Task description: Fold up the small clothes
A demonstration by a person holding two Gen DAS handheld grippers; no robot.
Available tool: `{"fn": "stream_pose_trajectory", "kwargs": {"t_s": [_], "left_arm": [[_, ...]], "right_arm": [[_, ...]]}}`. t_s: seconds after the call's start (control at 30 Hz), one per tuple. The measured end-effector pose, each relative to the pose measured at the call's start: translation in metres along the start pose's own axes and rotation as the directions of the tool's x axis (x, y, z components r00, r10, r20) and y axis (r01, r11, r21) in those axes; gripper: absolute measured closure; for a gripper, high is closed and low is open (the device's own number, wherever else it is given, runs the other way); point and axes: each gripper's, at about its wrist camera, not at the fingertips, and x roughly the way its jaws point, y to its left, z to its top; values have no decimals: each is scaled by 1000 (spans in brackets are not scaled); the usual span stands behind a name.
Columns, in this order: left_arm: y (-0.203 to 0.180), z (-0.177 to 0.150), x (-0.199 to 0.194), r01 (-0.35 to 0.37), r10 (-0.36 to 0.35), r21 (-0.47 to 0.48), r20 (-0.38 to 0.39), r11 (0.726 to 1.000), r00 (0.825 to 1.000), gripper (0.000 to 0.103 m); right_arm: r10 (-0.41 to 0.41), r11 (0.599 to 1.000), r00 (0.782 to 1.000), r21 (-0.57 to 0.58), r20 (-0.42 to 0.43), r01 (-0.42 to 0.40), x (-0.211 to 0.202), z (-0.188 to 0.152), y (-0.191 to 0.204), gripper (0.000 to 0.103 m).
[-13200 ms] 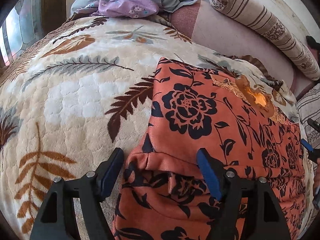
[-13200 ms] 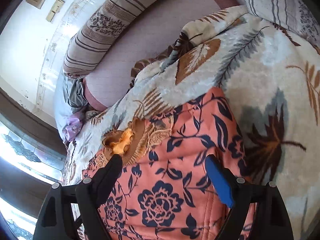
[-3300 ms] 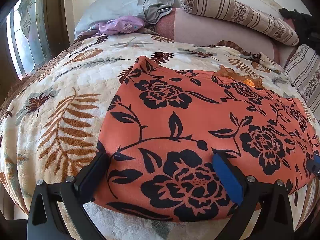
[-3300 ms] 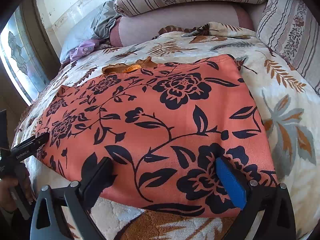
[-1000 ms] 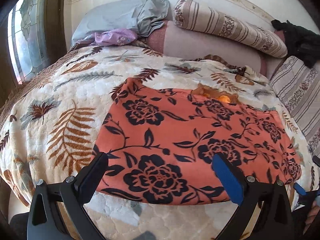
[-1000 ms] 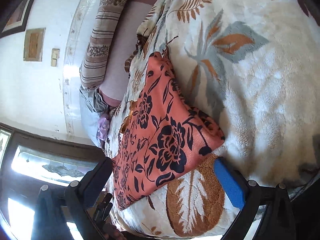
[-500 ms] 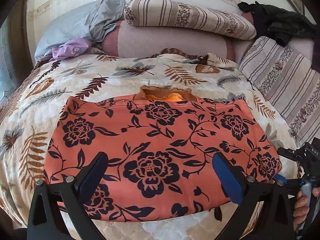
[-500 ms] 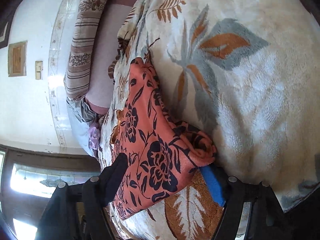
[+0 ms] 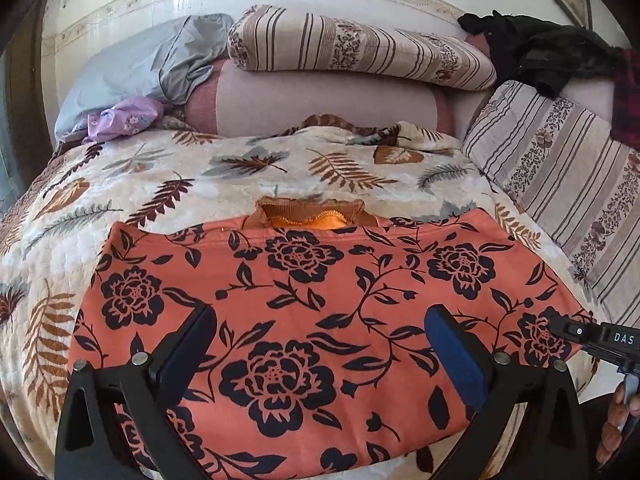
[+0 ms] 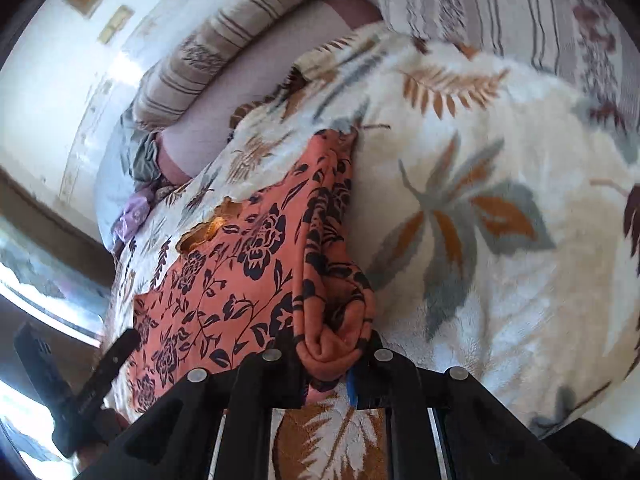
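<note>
An orange garment with black flowers [image 9: 304, 304] lies folded flat on the bed, its brown and orange collar [image 9: 308, 216] at the far edge. My left gripper [image 9: 320, 348] is open and empty above the garment's near middle. My right gripper [image 10: 332, 356] is shut on the garment's near right corner [image 10: 336, 336], with the cloth bunched between the jaws. The rest of the garment [image 10: 224, 264] stretches away to the left in the right wrist view. The right gripper [image 9: 592, 336] also shows at the garment's right corner in the left wrist view.
The bed has a cream blanket with leaf prints [image 9: 168, 184]. Striped bolsters [image 9: 360, 48] and a striped cushion [image 9: 560, 168] lie at the back and right. A grey pillow [image 9: 136, 68], a purple cloth [image 9: 120, 120] and dark clothes [image 9: 544, 52] lie at the head.
My right gripper has closed on the garment's right corner and pinched the cloth. My left gripper has swung to face the garment squarely and moved a little closer, still open.
</note>
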Motion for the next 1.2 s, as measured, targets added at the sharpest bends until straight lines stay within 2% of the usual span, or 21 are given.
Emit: {"fn": "stream_pose_trajectory", "kwargs": {"t_s": [0.07,0.1,0.13,0.2,0.23,0.27,0.33,0.47,0.6,0.67,0.7,0.73,0.77,0.87,0.93,1.0,1.07,1.1,1.13,1.17,1.2], "left_arm": [[-2,-11,29,-44,49,48,-95,998,994,0],[-1,-19,50,-54,67,73,-190,996,979,0],[2,-28,67,-47,67,79,-272,996,960,0],[10,-36,58,-30,36,39,-159,999,987,0],[11,-38,60,-29,36,45,-164,999,986,0],[9,-40,60,-28,37,63,-148,998,988,0],[10,-44,60,-15,24,77,-121,997,992,0],[12,-44,61,-1,9,73,-106,997,994,0],[13,-45,59,10,-3,70,-93,997,996,0],[13,-45,59,13,-6,69,-92,998,996,0],[14,-45,58,13,-6,70,-92,997,996,0],[14,-45,59,13,-6,69,-93,998,996,0],[14,-45,59,13,-7,68,-92,998,996,0],[13,-45,59,14,-8,67,-95,998,995,0],[13,-45,59,12,-6,68,-96,998,995,0],[12,-44,60,7,0,71,-97,997,995,0],[13,-44,60,9,-2,72,-96,997,995,0],[13,-44,60,11,-5,71,-95,997,995,0],[14,-44,59,15,-8,69,-90,998,996,0],[14,-45,59,14,-8,70,-91,997,996,0],[13,-45,59,11,-4,71,-91,997,996,0]], "right_arm": [[-61,998,988,24,-139,65,31,-3,-19,81],[-36,995,977,85,-208,54,44,-5,-33,79],[22,989,982,145,-186,6,38,-3,-42,78],[30,988,983,155,-180,-1,22,4,-45,53],[15,990,991,143,-136,4,10,10,-45,25],[6,991,997,135,-77,5,-1,16,-46,15],[13,992,1000,122,-6,-12,-13,32,-48,15],[105,988,994,113,-36,-101,15,73,-46,16],[73,997,993,38,-93,-70,70,117,-14,17],[13,999,990,-32,-144,-17,100,127,2,19],[-36,997,985,-80,-170,23,115,130,10,22],[-80,991,974,-124,-211,55,130,129,16,43],[-122,983,959,-163,-257,81,144,126,24,70],[-254,907,952,-382,-168,175,138,113,64,81],[-288,861,957,-450,-43,239,118,109,83,81],[-348,845,937,-430,7,317,124,111,73,81],[-389,880,913,-343,-122,329,152,113,38,65],[-335,919,935,-257,-114,298,146,119,26,59],[-323,935,941,-190,-100,301,133,122,20,35],[-310,943,947,-154,-86,295,121,123,17,19],[-287,950,956,-147,-60,276,108,123,18,19]]}}
